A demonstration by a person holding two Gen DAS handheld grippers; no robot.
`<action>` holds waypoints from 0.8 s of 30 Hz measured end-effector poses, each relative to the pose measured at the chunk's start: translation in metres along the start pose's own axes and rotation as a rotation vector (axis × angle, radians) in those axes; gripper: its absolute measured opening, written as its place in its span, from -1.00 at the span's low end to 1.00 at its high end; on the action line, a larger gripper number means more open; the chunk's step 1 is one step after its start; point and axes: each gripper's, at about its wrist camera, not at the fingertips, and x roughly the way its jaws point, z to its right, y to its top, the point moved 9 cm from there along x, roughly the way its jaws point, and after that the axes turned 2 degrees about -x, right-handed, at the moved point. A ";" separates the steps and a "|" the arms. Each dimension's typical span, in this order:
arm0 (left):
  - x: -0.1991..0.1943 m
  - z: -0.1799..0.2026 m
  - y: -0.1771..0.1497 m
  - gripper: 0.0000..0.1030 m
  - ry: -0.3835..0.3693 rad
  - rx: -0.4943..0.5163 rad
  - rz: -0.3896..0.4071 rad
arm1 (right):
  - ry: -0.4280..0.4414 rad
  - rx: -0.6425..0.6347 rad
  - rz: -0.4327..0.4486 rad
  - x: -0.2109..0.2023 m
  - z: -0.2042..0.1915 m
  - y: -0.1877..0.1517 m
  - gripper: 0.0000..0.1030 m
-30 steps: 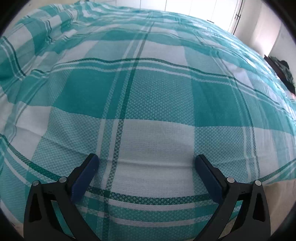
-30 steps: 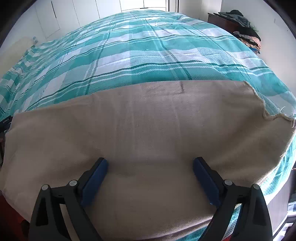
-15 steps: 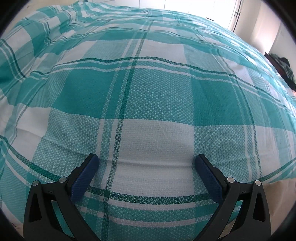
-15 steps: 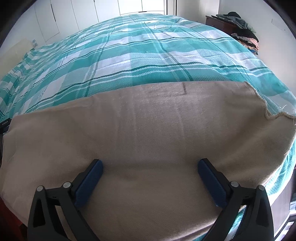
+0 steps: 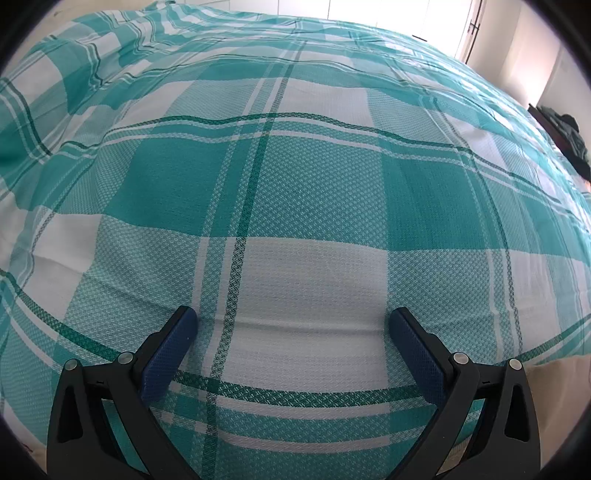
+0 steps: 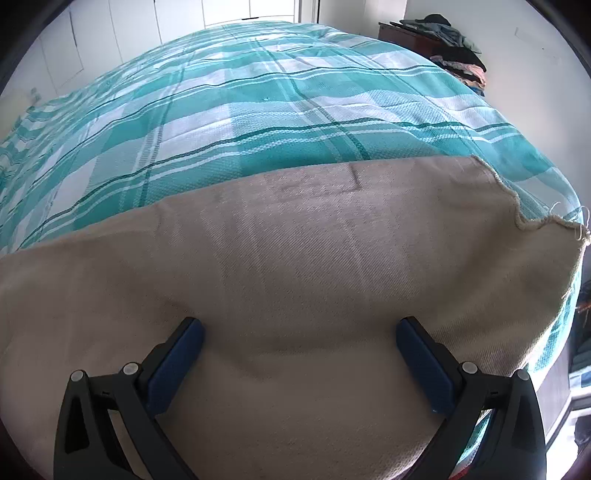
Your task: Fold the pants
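Note:
Beige pants [image 6: 314,266] lie flat on the bed in the right wrist view, filling its lower half, with a frayed hem edge at the right. My right gripper [image 6: 299,332] is open, its blue pads wide apart just above the beige cloth, holding nothing. My left gripper [image 5: 293,321] is open and empty over the teal plaid bedspread [image 5: 295,177]. A sliver of the beige pants [image 5: 554,369] shows at the lower right of the left wrist view.
The teal and white plaid bedspread [image 6: 258,110] covers the whole bed. A dark dresser with piled clothes [image 6: 447,40] stands at the far right; it also shows in the left wrist view [image 5: 565,133]. White wardrobe doors [image 6: 110,29] line the back wall.
Both grippers stay open. The right gripper has drawn back slightly over the pants. The left gripper has shifted a little over the bedspread.

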 end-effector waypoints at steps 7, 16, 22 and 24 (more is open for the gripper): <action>0.000 0.000 0.000 0.99 0.000 0.000 0.000 | -0.027 0.019 -0.010 0.002 0.000 0.001 1.00; 0.000 0.000 0.000 0.99 0.000 0.000 0.000 | 0.001 0.021 0.028 0.000 0.001 0.000 1.00; 0.000 0.000 0.000 0.99 0.000 0.000 0.000 | 0.021 0.003 0.039 -0.002 0.000 -0.001 1.00; 0.000 0.000 0.000 0.99 0.000 0.001 0.000 | 0.025 0.000 0.044 -0.002 0.000 -0.001 1.00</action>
